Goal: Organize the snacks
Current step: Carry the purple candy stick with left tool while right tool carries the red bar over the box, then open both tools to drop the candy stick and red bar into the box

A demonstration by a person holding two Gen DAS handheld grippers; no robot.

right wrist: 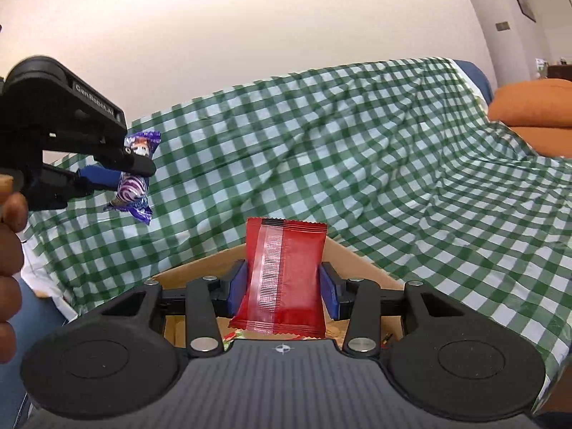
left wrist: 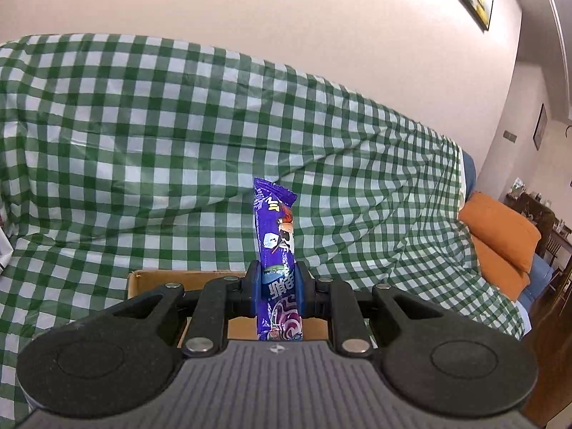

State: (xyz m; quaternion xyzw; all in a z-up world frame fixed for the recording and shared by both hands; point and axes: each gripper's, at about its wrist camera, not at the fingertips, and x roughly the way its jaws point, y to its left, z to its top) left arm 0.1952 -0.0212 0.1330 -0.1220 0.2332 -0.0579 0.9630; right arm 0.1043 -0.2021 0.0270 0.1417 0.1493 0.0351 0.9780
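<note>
Jaws of left gripper (left wrist: 278, 282) pinch purple packet (left wrist: 275, 236); right gripper (right wrist: 282, 286) clamps red packet (right wrist: 286, 271), hiding box (right wrist: 200, 268) contents.

the left gripper (left wrist: 278, 287) holds a slim snack packet (left wrist: 275, 250) upright between its jaws, above a cardboard box (left wrist: 161, 279). to its right, the right gripper (right wrist: 282, 287) holds a flat snack pouch (right wrist: 284, 275) over the same box, before a cloth-covered sofa (right wrist: 357, 150).

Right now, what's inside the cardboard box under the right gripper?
Little shows in the cardboard box: bare floor and a red-green wrapper edge. The right gripper, shut on the red packet, hides the rest.
</note>
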